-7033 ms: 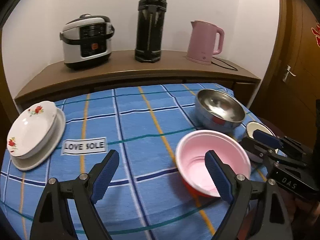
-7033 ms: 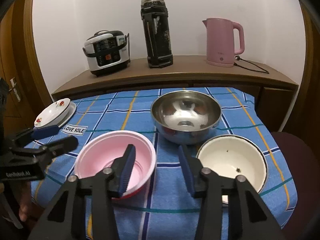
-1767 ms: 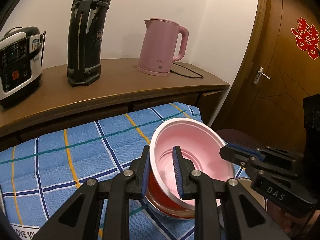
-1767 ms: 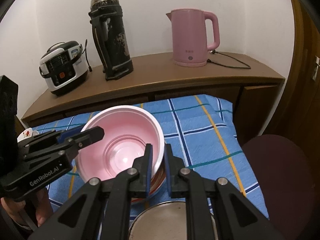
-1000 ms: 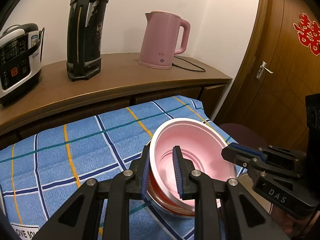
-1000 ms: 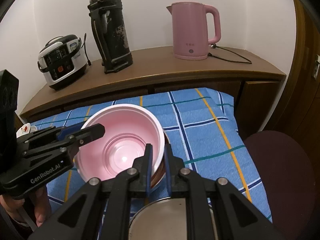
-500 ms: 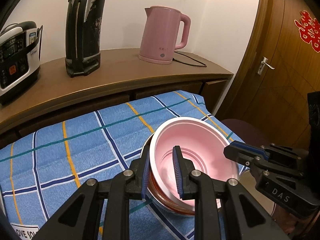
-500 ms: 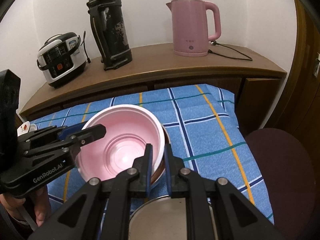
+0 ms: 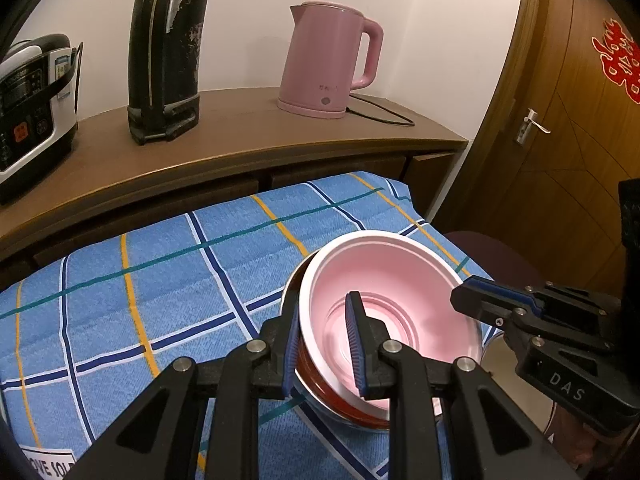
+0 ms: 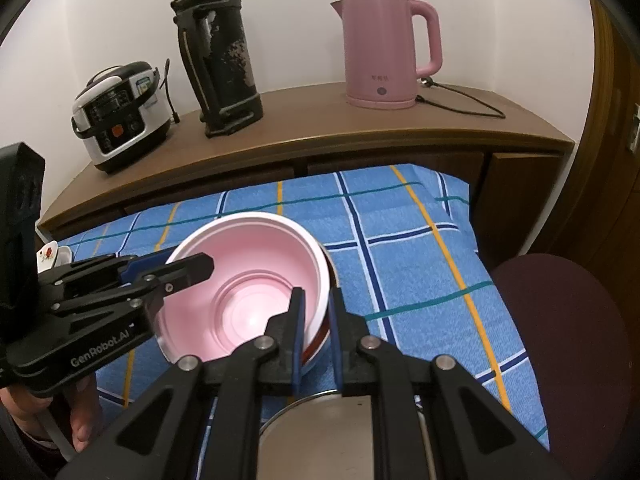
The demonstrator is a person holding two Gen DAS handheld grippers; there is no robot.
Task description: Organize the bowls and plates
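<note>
A pink bowl with a red outside sits tilted inside the steel bowl, whose rim shows at its left edge. My left gripper is shut on the pink bowl's near-left rim. My right gripper is shut on the pink bowl at its right rim. In the right wrist view another round rim shows just under my fingers, its identity unclear. The flowered white plates peek out at the far left, mostly hidden by the left gripper body.
The blue checked cloth covers the table. Behind it a wooden sideboard holds a rice cooker, a black thermos and a pink kettle. A dark red chair seat stands right of the table.
Over the last second both grippers have lowered the pink bowl slightly toward the table into the steel bowl. Both grips are unchanged.
</note>
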